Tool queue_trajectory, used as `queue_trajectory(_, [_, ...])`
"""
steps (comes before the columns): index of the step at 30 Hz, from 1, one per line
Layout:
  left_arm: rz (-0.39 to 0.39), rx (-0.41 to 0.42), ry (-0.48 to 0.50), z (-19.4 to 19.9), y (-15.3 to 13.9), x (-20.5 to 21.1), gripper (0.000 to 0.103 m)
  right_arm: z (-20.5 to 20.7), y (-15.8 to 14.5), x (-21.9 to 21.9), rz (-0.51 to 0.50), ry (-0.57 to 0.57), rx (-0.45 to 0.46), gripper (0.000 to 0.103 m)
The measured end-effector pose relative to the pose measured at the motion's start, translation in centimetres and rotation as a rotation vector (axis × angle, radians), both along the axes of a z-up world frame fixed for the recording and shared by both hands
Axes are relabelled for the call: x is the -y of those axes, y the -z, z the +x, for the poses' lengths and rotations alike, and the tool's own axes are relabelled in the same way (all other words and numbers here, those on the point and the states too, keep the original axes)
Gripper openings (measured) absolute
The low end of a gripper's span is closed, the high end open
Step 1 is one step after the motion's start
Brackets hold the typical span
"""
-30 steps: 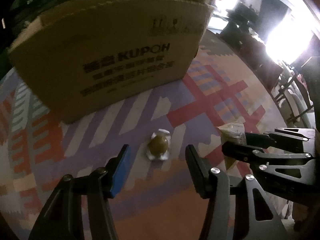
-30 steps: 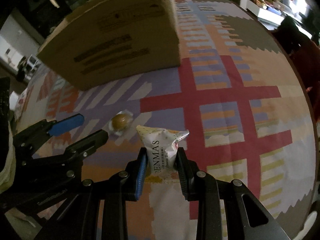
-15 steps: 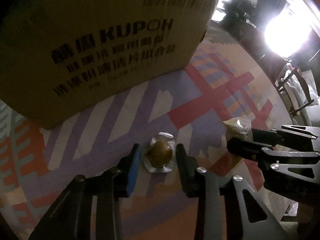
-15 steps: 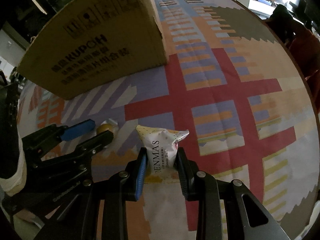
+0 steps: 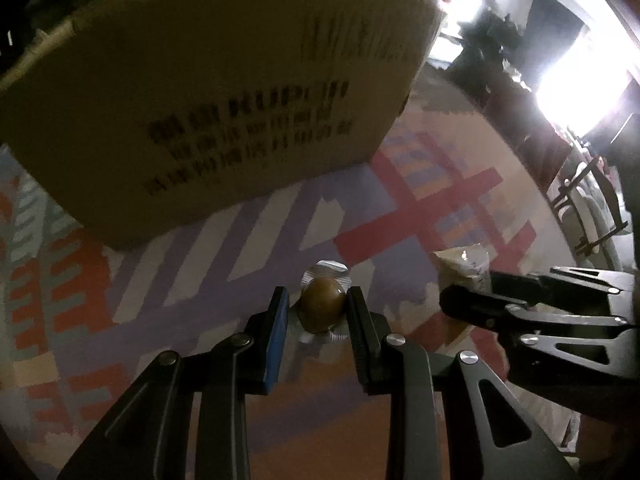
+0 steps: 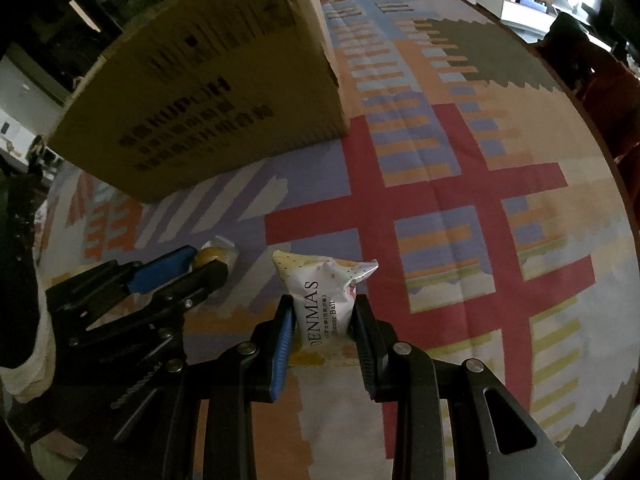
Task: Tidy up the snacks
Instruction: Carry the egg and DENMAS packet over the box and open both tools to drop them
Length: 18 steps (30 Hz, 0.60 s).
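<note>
Two tongs low over a round counter (image 6: 460,208) with a bright cloth of red crosses, purple stripes and orange blocks. Left tongs (image 5: 318,312) just been squeezing in on a small brown round snack in a clear wrapper (image 5: 322,307), now pinched from both sides with its crinkly edges sticking out above and below. Right tongs (image 6: 322,322) clamped on a white DENMAS cheese ball packet (image 6: 326,296), standing up tall with its puffy top above the pads. Both snacks down near the cloth, side by side, packet just to the right of the brown one. Big cardboard box (image 5: 224,92) with dark blurry print right behind them, close to the brown snack
</note>
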<state>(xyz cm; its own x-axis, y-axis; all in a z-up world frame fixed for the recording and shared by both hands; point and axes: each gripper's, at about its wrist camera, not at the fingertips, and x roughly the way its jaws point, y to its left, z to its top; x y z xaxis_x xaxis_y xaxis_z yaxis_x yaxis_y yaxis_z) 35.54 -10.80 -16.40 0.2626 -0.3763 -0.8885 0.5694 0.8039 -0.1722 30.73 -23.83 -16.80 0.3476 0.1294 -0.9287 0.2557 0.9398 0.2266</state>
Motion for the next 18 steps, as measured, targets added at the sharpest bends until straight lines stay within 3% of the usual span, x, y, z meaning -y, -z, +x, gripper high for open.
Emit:
queue_trajectory(9, [-0.028, 0.084, -0.069, -1.4, -5.0, -1.6, 0.029, -1.3, -3.8, -0.4, -0.008, -0.025, 0.082, 0.030])
queue_trajectory(18, [-0.088, 0.165, -0.153, -2.3, -10.8, -3.7, 0.029, -1.9, -9.9, -1.0, -0.033, -0.062, 0.214, 0.030])
